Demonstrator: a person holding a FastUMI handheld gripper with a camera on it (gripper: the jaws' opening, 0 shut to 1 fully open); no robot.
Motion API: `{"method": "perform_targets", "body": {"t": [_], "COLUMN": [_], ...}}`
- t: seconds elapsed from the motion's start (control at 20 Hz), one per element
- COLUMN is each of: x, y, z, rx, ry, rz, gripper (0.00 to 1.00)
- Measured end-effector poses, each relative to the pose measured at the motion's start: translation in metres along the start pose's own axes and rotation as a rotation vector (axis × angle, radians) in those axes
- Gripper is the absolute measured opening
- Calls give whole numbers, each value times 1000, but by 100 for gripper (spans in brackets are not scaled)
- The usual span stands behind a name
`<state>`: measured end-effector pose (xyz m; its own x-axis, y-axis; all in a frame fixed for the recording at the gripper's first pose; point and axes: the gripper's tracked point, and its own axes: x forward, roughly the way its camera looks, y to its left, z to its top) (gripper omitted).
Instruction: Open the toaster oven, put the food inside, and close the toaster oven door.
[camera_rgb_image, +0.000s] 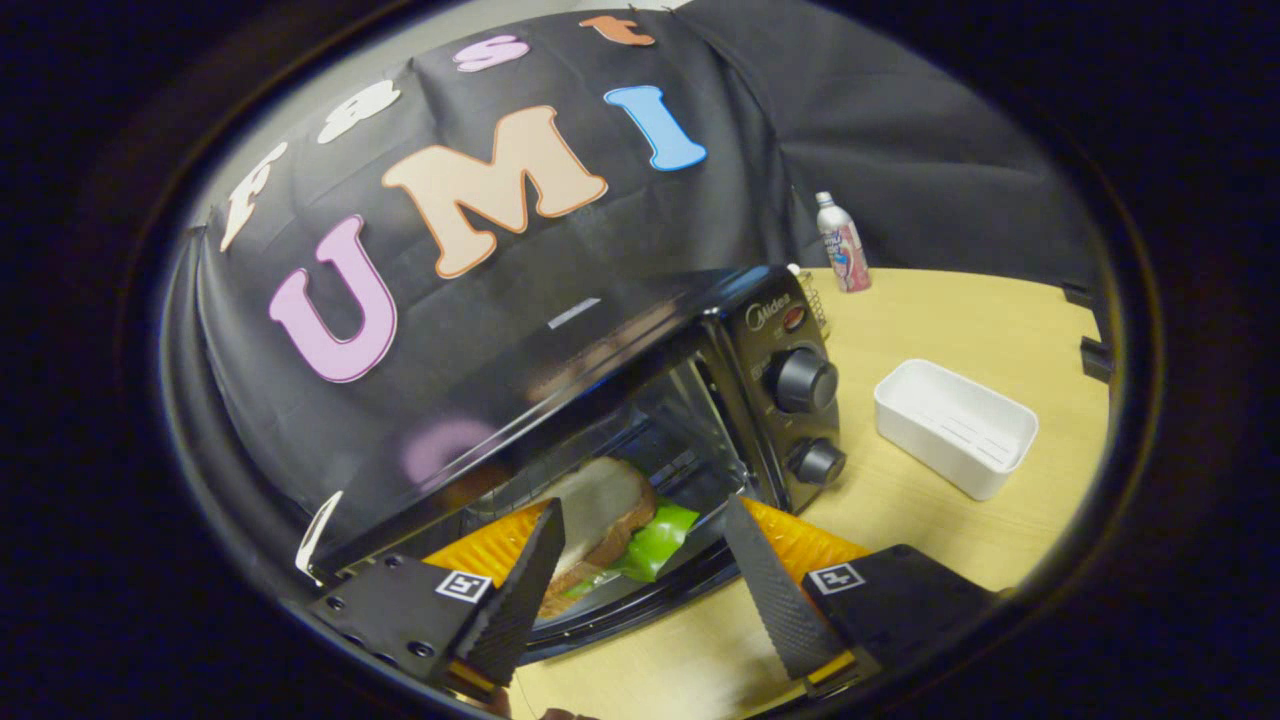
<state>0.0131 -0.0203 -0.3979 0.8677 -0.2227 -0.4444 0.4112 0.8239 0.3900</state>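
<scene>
looking along the gripper (640, 540): its two fingers are spread wide apart, nothing pinched between them, released. sandwich (600, 520), pale bread with green lettuce poking out the side, lies just ahead of and between the fingertips, closer to the left finger, which overlaps its near edge in the view. it sits inside the toaster oven (620, 400), at the mouth of the cavity. oven door (640, 600) is dropped open, its dark edge running below the sandwich, between the fingers. wire rack visible deeper in. two round knobs (803, 381) stacked on the oven's right-hand control panel. oven stands on a light wood table (900, 540). white rectangular tray (955, 427) on the table beyond the right finger, apart from the oven. a slim bottle (842, 243) stands upright behind it, near the black cloth wall.
</scene>
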Motion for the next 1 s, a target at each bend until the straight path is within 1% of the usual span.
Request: {"method": "perform_targets", "body": {"t": [0.15,0.25,0.45,0.6,0.65,0.8,1.0], "x": [-19,-38,-76,-107,-116,-136,-155], "y": [-3,-8,-27,-47,-52,-61,-74], "z": [2,3,-13,-30,-36,-58,-84], "rx": [-33,-95,-299,-473,-513,-578,-601], "ry": [-5,-6,27,72,88,139,207], "rz": [16,15,1,-47,-61,-63,-55], "gripper": [99,99,99,99,99,100,100]}}
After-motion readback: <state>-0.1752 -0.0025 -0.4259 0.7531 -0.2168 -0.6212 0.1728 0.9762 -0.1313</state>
